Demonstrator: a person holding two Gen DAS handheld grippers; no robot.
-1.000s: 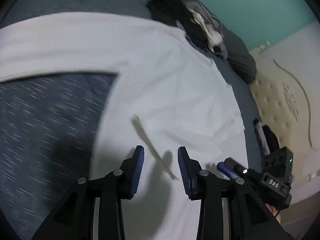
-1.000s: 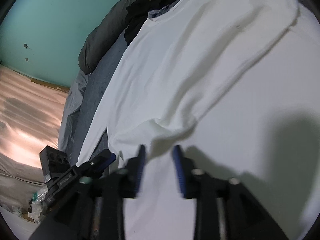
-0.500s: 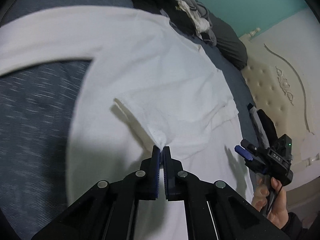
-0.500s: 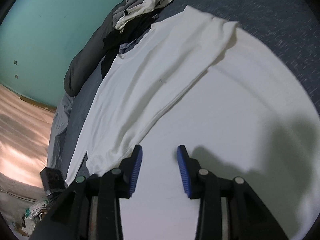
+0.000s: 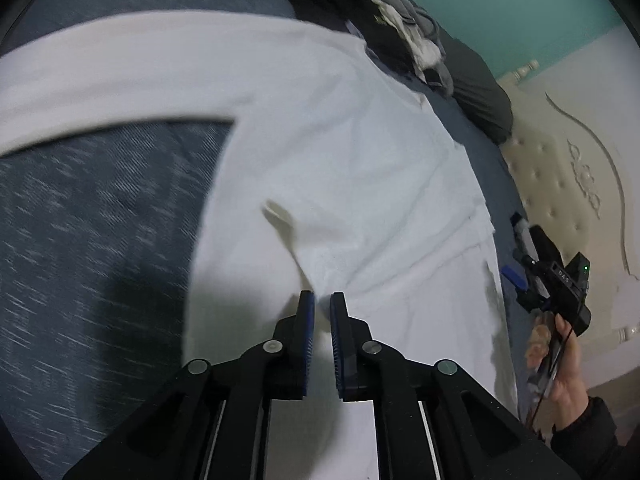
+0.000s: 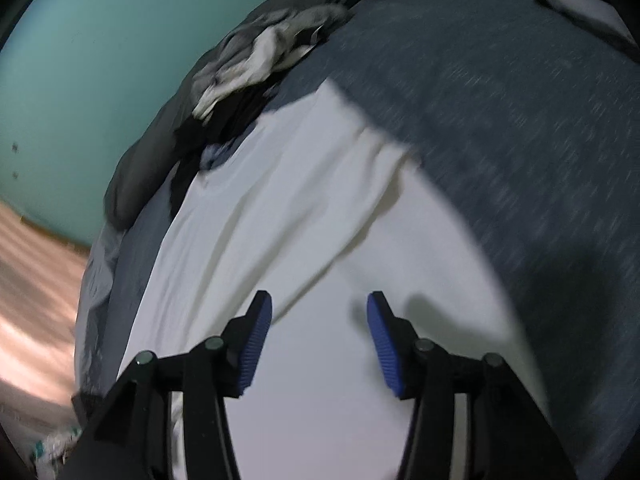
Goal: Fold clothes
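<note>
Two tongs, one shirt: left is nearer

White shirt (image 5: 340, 152) spread flat on bed (image 5: 100, 240), long axis running away toward dark clothes pile (image 5: 384, 36). Left tongs (image 5: 322, 298) angled down at a raised crease dead ahead, nearly together, easing apart, cloth between the tips but grip uncertain. Right tongs (image 6: 320, 308) over shirt's near part, spreading, empty.

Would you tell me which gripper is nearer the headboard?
Right. The right gripper, jaws opening empty, hangs beside the headboard; left gripper, jaws opening around a shirt crease, is mid-shirt.

Dim indoor light, heavy motion blur esp. right wrist view, fisheye-warped edges w/ dark vignette corners.
</note>
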